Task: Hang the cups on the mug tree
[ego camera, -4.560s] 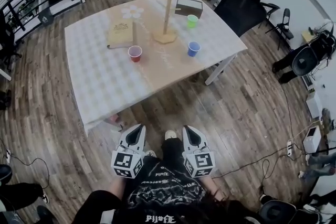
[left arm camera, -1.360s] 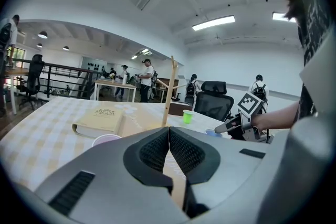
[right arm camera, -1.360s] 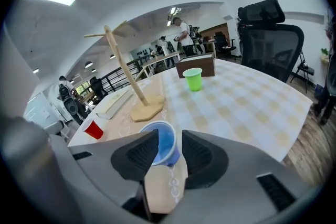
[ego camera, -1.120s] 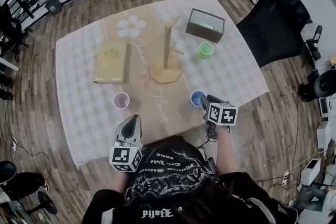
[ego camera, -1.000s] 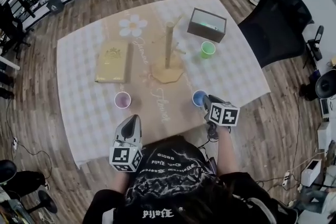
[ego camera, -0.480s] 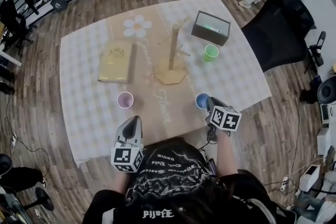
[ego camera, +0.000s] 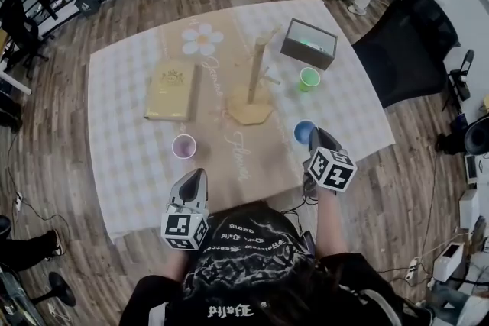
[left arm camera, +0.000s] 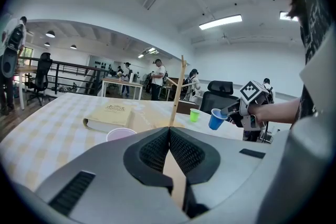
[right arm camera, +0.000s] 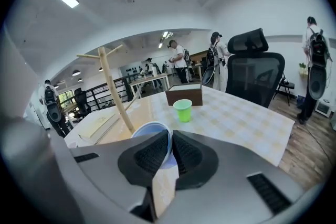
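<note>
My right gripper (ego camera: 312, 137) is shut on the near rim of a blue cup (ego camera: 303, 131) and holds it a little above the table's near right part; its jaws have just been closing onto that rim (right arm camera: 149, 131). The wooden mug tree (ego camera: 256, 80) stands mid-table with bare pegs. A green cup (ego camera: 309, 78) is upright to its right, and a pink cup (ego camera: 183, 146) is upright at its near left. My left gripper (ego camera: 195, 178) hovers at the table's near edge, shut and with nothing in it (left arm camera: 169, 131).
A tan book (ego camera: 171, 90) lies left of the mug tree. A dark box (ego camera: 309, 43) sits at the far right behind the green cup. A black office chair (ego camera: 397, 42) stands off the table's right side. People stand in the room beyond.
My right gripper has closed on the blue cup's rim and lifted it off the table, drifting slightly towards the far right. The left gripper has stayed put.
</note>
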`<state>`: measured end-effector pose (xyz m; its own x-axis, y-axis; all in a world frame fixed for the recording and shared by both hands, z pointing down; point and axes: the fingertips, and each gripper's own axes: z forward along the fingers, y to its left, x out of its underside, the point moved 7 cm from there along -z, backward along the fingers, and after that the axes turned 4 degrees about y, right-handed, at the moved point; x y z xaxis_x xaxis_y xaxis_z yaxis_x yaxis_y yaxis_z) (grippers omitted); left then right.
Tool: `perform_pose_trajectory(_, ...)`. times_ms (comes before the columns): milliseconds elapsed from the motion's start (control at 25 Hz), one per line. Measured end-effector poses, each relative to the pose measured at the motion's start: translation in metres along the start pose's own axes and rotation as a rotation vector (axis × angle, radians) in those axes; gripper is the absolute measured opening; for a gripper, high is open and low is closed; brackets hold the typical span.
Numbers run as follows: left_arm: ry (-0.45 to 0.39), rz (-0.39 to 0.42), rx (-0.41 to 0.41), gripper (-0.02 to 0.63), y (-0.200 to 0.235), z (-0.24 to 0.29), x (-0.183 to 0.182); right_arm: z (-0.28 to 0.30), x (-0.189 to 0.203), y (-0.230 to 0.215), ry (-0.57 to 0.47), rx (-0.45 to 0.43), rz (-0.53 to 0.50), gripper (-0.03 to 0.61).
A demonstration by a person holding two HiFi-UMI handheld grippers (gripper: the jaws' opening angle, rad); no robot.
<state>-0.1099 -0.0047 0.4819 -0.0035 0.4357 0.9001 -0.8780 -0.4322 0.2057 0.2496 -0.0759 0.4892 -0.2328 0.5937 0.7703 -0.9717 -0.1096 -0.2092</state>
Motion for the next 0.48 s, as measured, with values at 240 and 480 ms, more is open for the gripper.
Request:
perform_pose_trajectory(240,-0.002,-0.012,0.0,0.02,0.003,0.001,0.0,-0.008,-0.041,0.021,-0.11,0.017,-0.074,0.035)
perform_pose_trajectory(480,0.014,-0.008,0.027,0.02,0.005,0.002,0.001,-0.002,-0.074,0.04,-0.16,0.047,-0.179,0.035)
